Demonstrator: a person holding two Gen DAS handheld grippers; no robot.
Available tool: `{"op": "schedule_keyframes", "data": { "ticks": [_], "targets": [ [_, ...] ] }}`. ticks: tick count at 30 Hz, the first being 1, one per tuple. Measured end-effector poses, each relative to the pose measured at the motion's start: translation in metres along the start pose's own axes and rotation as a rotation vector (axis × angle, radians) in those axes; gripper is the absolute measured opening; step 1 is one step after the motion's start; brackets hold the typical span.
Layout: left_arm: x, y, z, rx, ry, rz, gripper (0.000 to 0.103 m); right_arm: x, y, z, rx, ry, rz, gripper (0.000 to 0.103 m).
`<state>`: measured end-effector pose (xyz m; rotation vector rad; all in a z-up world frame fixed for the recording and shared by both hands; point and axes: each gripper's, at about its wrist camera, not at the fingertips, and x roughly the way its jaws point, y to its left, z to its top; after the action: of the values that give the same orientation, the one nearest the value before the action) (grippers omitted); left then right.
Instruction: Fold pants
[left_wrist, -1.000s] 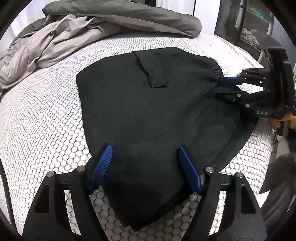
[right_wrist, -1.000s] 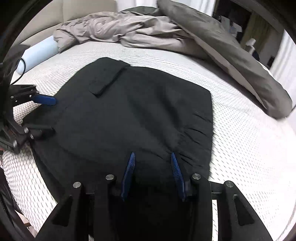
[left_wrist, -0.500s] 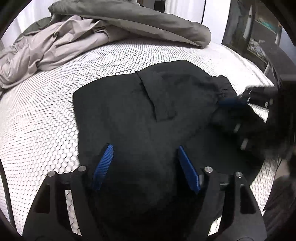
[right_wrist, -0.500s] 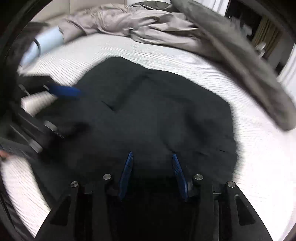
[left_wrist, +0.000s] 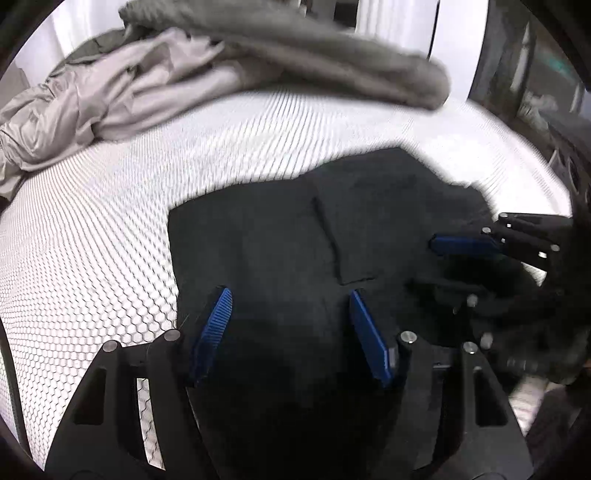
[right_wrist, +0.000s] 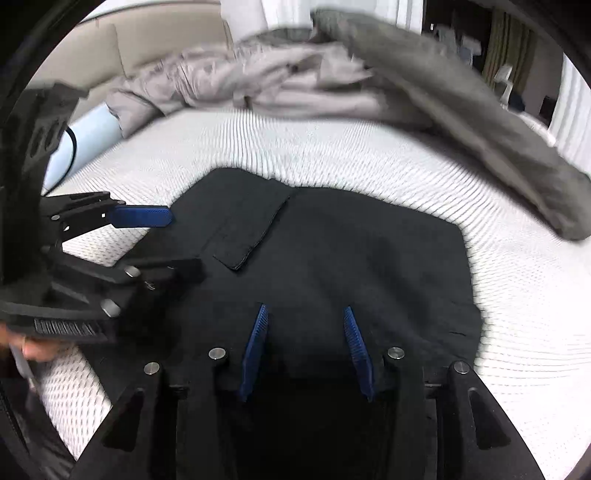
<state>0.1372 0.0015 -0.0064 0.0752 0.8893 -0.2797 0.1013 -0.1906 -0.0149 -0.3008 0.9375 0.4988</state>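
Black pants (left_wrist: 280, 236) lie folded on a white honeycomb-patterned mattress (left_wrist: 92, 236), back pocket (left_wrist: 347, 236) facing up. My left gripper (left_wrist: 290, 295) has its blue-padded jaws spread wide, with black cloth rising between them at the near edge. My right gripper (right_wrist: 304, 314) also has its jaws apart, with the pants (right_wrist: 332, 251) bunched up between them. The right gripper shows at the right of the left wrist view (left_wrist: 436, 262), and the left gripper at the left of the right wrist view (right_wrist: 177, 240). Whether either set of pads pinches the cloth is hidden.
A rumpled beige duvet (left_wrist: 122, 88) and a grey pillow (left_wrist: 332, 59) lie at the far side of the mattress. A pale blue bolster (right_wrist: 85, 136) lies at the far left in the right wrist view. The mattress edge (left_wrist: 528, 177) and dark furniture are on the right.
Both grippers have risen and moved forward over the mattress. The near edge of the pants has lifted with them and is carried over the rest of the cloth.
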Motion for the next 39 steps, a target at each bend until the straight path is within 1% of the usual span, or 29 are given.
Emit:
{"op": "schedule_keyframes", "data": {
  "ticks": [1,3,4,5,6,7,9,10,11,12,14,15,17,19,21,23,24,25,26,27,29,31,32,33,34,36,37,38,39],
  "targets": [
    [0.007,0.003,-0.003,0.004,0.006,-0.014,0.065,0.010,-0.001,-0.003,-0.014,0.037,-0.007,0.044],
    [0.006,0.010,-0.005,0.002,-0.011,-0.041,0.065,0.014,0.000,-0.005,-0.080,0.031,-0.049,0.044],
    [0.002,0.016,-0.007,-0.008,-0.010,-0.048,0.065,0.009,-0.008,-0.008,-0.090,0.041,-0.114,0.045],
    [-0.001,0.025,-0.010,-0.034,-0.014,-0.075,0.065,0.005,-0.014,-0.009,-0.087,0.045,-0.158,0.044],
    [-0.002,0.029,-0.011,-0.049,-0.014,-0.088,0.065,-0.003,-0.030,-0.014,-0.068,0.040,-0.181,0.038],
    [-0.004,0.031,-0.014,-0.056,-0.008,-0.074,0.066,-0.007,-0.038,-0.020,-0.034,0.037,-0.141,0.038],
    [-0.007,0.028,-0.015,-0.039,-0.005,-0.040,0.066,-0.013,-0.046,-0.024,-0.012,0.026,-0.113,0.038],
    [-0.013,0.026,-0.017,-0.031,-0.002,-0.021,0.065,-0.018,-0.044,-0.025,-0.019,0.021,-0.120,0.041],
    [-0.017,0.024,-0.014,-0.028,0.000,-0.008,0.063,-0.020,-0.044,-0.022,-0.015,0.014,-0.115,0.044],
    [-0.022,0.022,-0.010,-0.031,-0.008,-0.004,0.061,-0.025,-0.043,-0.020,0.006,-0.005,-0.083,0.045],
    [-0.033,0.019,0.001,-0.050,-0.079,-0.018,0.061,-0.033,-0.042,-0.010,0.050,-0.055,-0.005,0.046],
    [-0.031,0.021,0.006,-0.068,-0.094,-0.017,0.061,-0.033,-0.038,-0.002,0.063,-0.083,-0.009,0.047],
    [-0.014,0.026,0.012,-0.105,-0.054,-0.006,0.061,-0.021,-0.027,0.010,0.056,-0.089,-0.031,0.047],
    [0.004,0.030,0.011,-0.132,-0.011,-0.017,0.062,0.000,-0.018,0.010,0.061,-0.044,-0.017,0.047],
    [0.010,0.031,0.006,-0.152,-0.003,-0.037,0.064,0.023,-0.017,0.007,0.001,0.014,-0.064,0.047],
    [0.006,0.035,0.005,-0.161,-0.007,-0.053,0.064,0.021,-0.024,0.003,-0.022,0.019,-0.107,0.047],
    [0.004,0.038,0.003,-0.165,-0.007,-0.059,0.064,0.017,-0.031,0.001,-0.019,0.032,-0.189,0.047],
    [0.002,0.040,0.000,-0.171,-0.008,-0.063,0.064,0.014,-0.041,-0.004,-0.023,0.040,-0.269,0.043],
    [0.000,0.040,-0.001,-0.169,-0.008,-0.061,0.065,0.009,-0.047,-0.012,-0.014,0.042,-0.265,0.043],
    [0.002,0.045,0.001,-0.167,-0.011,-0.057,0.065,0.006,-0.054,-0.017,0.012,0.035,-0.222,0.043],
    [-0.008,0.043,0.002,-0.163,-0.008,-0.040,0.063,-0.001,-0.051,-0.023,-0.014,0.004,-0.222,0.043],
    [-0.022,0.043,0.009,-0.165,-0.046,-0.033,0.062,-0.009,-0.046,-0.019,-0.002,-0.007,-0.181,0.043],
    [-0.030,0.042,0.013,-0.169,-0.091,-0.038,0.062,-0.015,-0.046,-0.015,0.040,-0.028,-0.108,0.043],
    [-0.030,0.038,0.018,-0.175,-0.114,-0.041,0.062,-0.014,-0.044,-0.006,0.073,-0.047,-0.078,0.044],
    [-0.030,0.038,0.021,-0.191,-0.132,-0.038,0.062,-0.012,-0.046,-0.004,0.098,-0.063,-0.074,0.044],
    [-0.013,0.047,0.021,-0.252,-0.105,-0.029,0.062,-0.004,-0.043,0.006,0.133,-0.084,-0.074,0.044],
    [-0.002,0.049,0.020,-0.271,-0.073,-0.030,0.062,0.005,-0.043,0.009,0.144,-0.073,-0.069,0.044],
    [0.009,0.050,0.018,-0.276,-0.036,-0.018,0.063,0.008,-0.031,0.008,0.147,-0.058,-0.069,0.044],
    [0.014,0.046,0.016,-0.273,-0.021,-0.013,0.065,0.021,-0.031,0.006,0.141,-0.020,-0.079,0.044]
  ]
}}
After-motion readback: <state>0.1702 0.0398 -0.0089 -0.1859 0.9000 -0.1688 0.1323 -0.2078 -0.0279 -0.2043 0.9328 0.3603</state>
